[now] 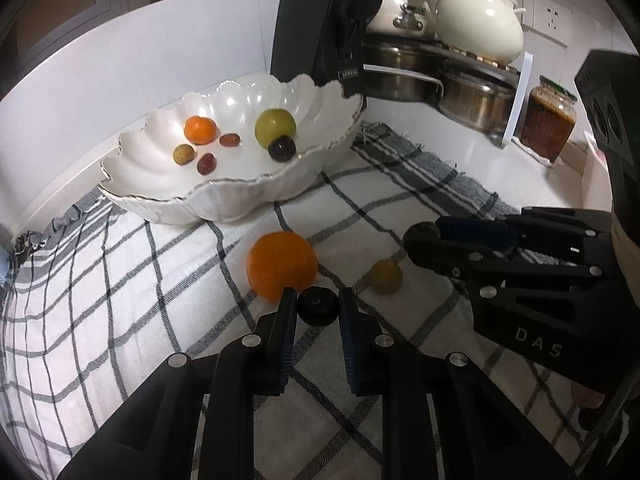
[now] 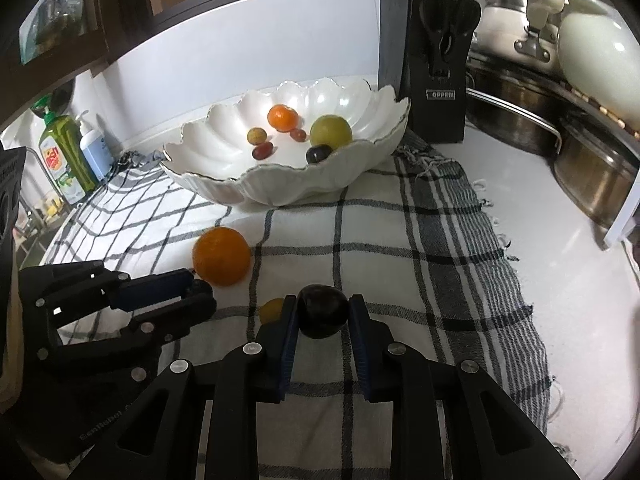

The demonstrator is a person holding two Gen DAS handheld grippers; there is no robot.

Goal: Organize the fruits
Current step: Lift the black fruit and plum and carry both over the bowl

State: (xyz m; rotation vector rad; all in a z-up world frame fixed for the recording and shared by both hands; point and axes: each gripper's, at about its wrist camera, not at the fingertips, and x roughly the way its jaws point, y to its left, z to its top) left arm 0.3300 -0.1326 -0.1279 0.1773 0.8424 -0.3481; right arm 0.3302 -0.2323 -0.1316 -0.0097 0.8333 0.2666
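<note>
Both grippers were closed on dark fruit lying on the checked cloth (image 1: pixel 120 280) in front of the scalloped bowl (image 1: pixel 224 200).

From the left: the left gripper (image 1: pixel 318 304) was pinched almost fully together on a small dark blueberry-like fruit (image 1: pixel 317 311), its pads pressing both sides, just in front of the large orange (image 1: pixel 281 264). To the right of that lay a small yellow-green fruit (image 1: pixel 385 276) on the cloth. Farther right, the right gripper (image 2: pixel 323 312) was likewise nearly closed, clamped on a dark plum (image 2: pixel 323 316) that rested on the cloth. The bowl behind held a small orange (image 1: pixel 200 129), a green fruit (image 1: pixel 275 127), a dark fruit (image 1: pixel 282 148) and a few small grapes.
</note>
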